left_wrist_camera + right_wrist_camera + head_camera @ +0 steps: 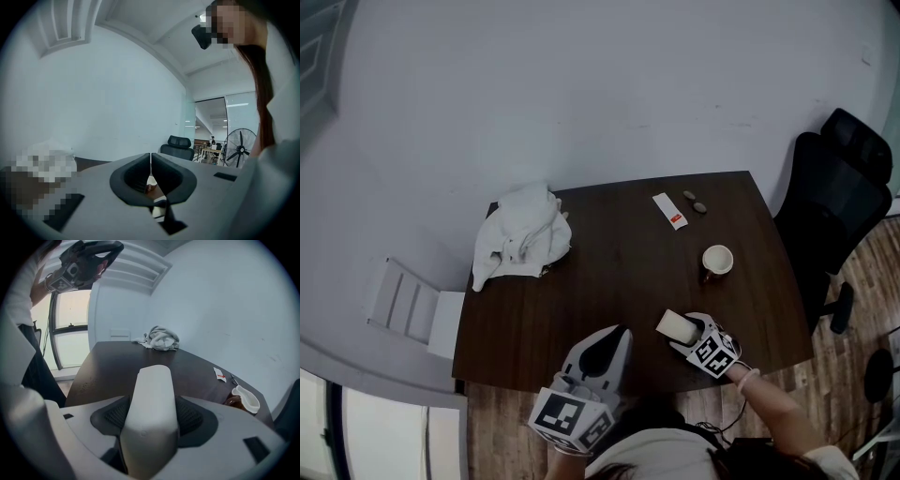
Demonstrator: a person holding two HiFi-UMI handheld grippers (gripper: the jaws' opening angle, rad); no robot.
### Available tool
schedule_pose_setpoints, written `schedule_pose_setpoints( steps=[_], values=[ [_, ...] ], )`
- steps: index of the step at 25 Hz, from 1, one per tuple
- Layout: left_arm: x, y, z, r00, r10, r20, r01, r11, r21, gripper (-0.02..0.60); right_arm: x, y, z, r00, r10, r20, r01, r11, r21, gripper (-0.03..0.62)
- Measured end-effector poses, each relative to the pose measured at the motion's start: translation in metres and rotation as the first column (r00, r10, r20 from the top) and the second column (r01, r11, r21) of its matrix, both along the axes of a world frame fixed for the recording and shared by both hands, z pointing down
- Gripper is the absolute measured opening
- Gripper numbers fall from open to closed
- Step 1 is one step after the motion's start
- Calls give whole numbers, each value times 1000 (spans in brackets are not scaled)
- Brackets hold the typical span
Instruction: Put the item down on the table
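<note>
1. Near the front right edge of the dark table (619, 281), the right gripper (684, 333) has its jaws clamped on either side of a white rounded block (671, 322). The block is low over the wood, and I cannot tell if it touches.
2. At the near edge, the left gripper (617, 339) has its jaws pressed together with nothing between them.
3. Farther back are a white cup (717, 259), a white packet (670, 210) and a crumpled white cloth (520, 234).
</note>
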State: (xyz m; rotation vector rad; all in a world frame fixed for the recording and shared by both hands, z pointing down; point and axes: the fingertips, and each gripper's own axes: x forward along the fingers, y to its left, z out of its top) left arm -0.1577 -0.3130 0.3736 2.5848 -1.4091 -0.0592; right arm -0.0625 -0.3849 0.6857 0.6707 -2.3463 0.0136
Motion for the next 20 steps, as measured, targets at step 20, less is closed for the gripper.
schedule_pose_setpoints(
  steps=[20],
  values=[
    [-14, 11, 5, 999, -39, -4, 39, 999, -13, 24, 4, -16, 33, 996, 37, -80, -48, 988, -148, 316]
  ],
)
